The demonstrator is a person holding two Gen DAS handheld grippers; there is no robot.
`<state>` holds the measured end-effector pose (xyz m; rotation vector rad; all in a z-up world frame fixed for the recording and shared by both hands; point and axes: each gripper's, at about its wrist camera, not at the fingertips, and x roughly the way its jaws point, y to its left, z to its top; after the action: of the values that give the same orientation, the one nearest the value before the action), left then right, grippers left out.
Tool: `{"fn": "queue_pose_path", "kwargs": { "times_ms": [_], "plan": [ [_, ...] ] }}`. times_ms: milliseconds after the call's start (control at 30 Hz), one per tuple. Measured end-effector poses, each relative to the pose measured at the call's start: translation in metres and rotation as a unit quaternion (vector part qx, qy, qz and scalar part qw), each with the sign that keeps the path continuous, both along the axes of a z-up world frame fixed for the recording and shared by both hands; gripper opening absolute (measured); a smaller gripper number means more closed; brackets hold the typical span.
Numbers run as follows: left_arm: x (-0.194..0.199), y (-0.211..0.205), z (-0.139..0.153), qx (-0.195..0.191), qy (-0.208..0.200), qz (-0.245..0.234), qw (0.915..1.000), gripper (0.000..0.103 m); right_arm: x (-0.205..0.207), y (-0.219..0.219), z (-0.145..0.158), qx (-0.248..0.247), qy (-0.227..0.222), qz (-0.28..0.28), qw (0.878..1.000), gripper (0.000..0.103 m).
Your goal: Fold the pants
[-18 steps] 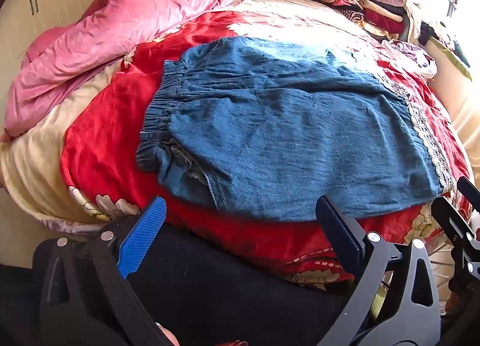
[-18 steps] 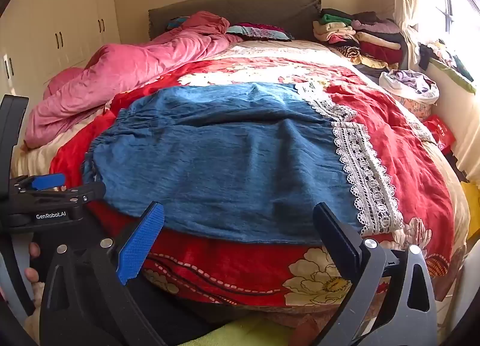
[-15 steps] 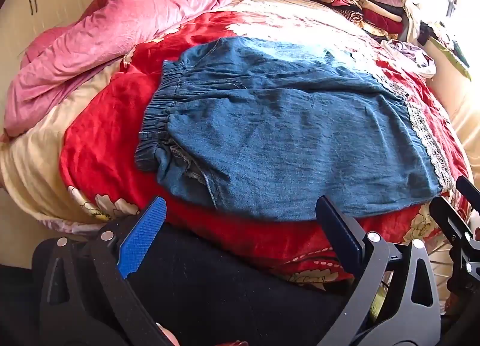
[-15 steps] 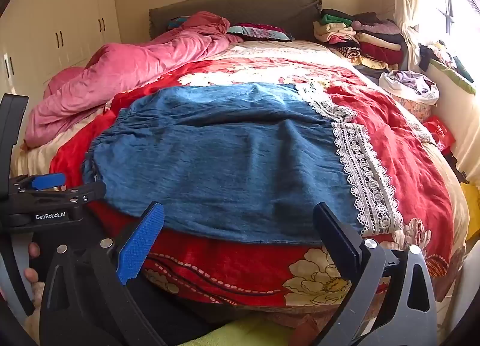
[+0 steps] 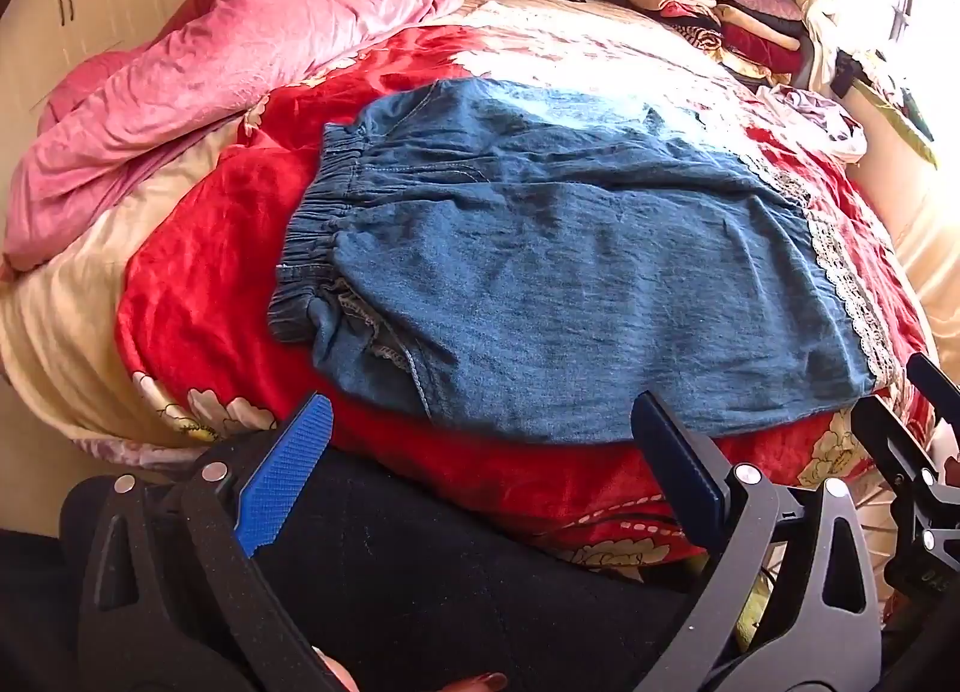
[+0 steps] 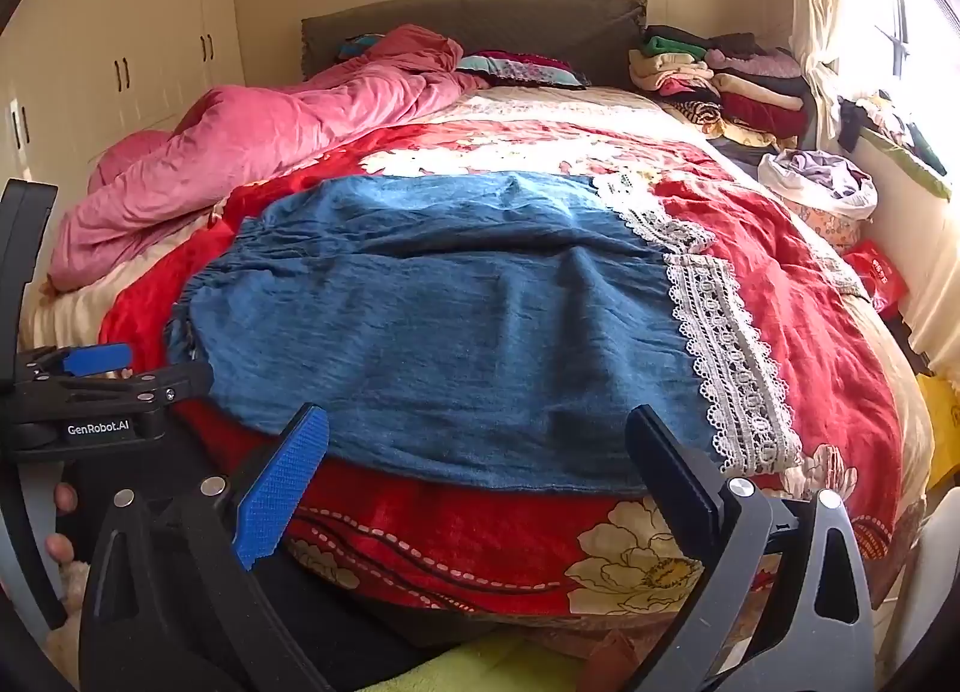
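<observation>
Blue denim pants (image 5: 558,278) (image 6: 456,326) lie spread flat on the red flowered bedspread (image 5: 198,248) (image 6: 804,296). The gathered elastic waistband (image 5: 312,236) is at the left and the white lace hem (image 6: 720,344) (image 5: 846,284) at the right. My left gripper (image 5: 480,446) hovers open just short of the pants' near edge, by the waist end. My right gripper (image 6: 477,452) hangs open before the near edge too, towards the lace hem. Neither touches the cloth. Part of the left gripper (image 6: 96,386) shows at the left edge of the right wrist view.
A rumpled pink quilt (image 5: 198,80) (image 6: 240,152) lies along the bed's left side. Folded clothes (image 6: 726,80) are stacked at the far right by the headboard. A bag of laundry (image 6: 822,188) sits on the right. Dark cloth (image 5: 420,572) covers the space below the left gripper.
</observation>
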<state>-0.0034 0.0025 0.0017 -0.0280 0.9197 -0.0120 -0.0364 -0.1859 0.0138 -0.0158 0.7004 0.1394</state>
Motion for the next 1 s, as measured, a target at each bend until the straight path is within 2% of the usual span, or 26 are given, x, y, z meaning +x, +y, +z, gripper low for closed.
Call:
{"fn": "queue_pose_path", "kwargs": {
  "times_ms": [1000],
  "plan": [
    [0.0011,0.0010,0.0042,-0.003,-0.004,0.000,1.0000,0.094,-0.0009,-0.0008,0.0002,0.000,-0.001,0.002,1.000,0.099]
  ]
}}
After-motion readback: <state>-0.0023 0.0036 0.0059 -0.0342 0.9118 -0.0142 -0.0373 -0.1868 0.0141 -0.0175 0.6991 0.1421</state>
